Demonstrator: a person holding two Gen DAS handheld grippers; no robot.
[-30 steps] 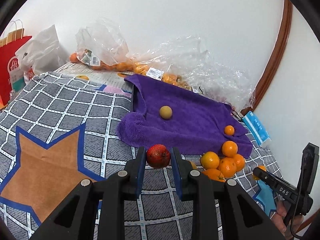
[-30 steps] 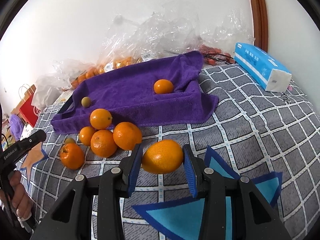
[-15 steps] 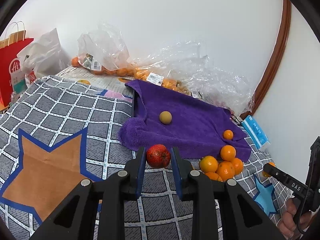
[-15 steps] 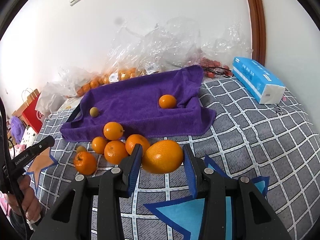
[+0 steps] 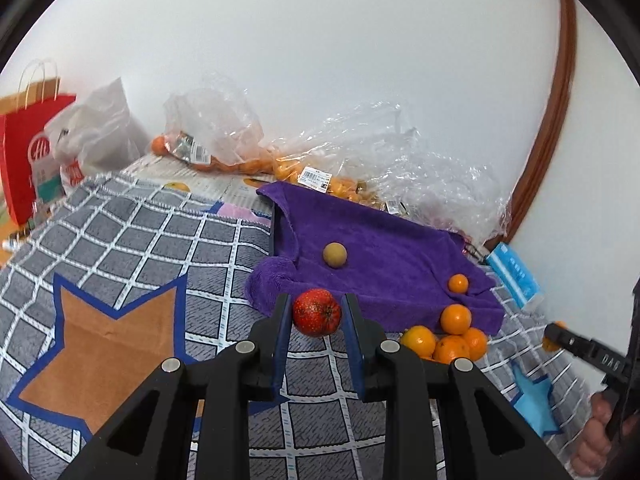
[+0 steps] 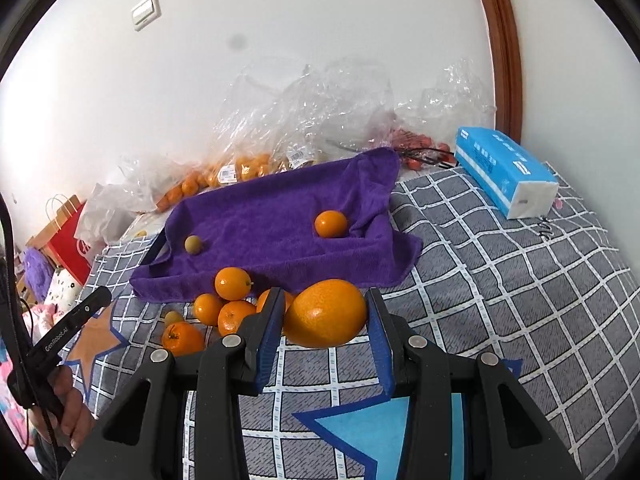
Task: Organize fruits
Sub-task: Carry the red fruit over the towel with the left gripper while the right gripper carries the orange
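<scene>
My left gripper (image 5: 316,312) is clamped on a small red fruit (image 5: 317,312), its stem end facing me. My right gripper (image 6: 326,314) pinches a large orange (image 6: 326,313), long axis crosswise between the pads, above the checked blanket (image 6: 520,280) near the purple towel (image 6: 272,224). "GenRobot.AI" reads on my left handle.

A blue tissue pack (image 6: 506,174) lies on the grey checked blanket (image 6: 520,280) near the brown door frame (image 6: 498,44). A red paper bag (image 5: 24,160) stands beside a white plastic bag (image 5: 94,128). A wall switch (image 6: 147,11) sits above.
</scene>
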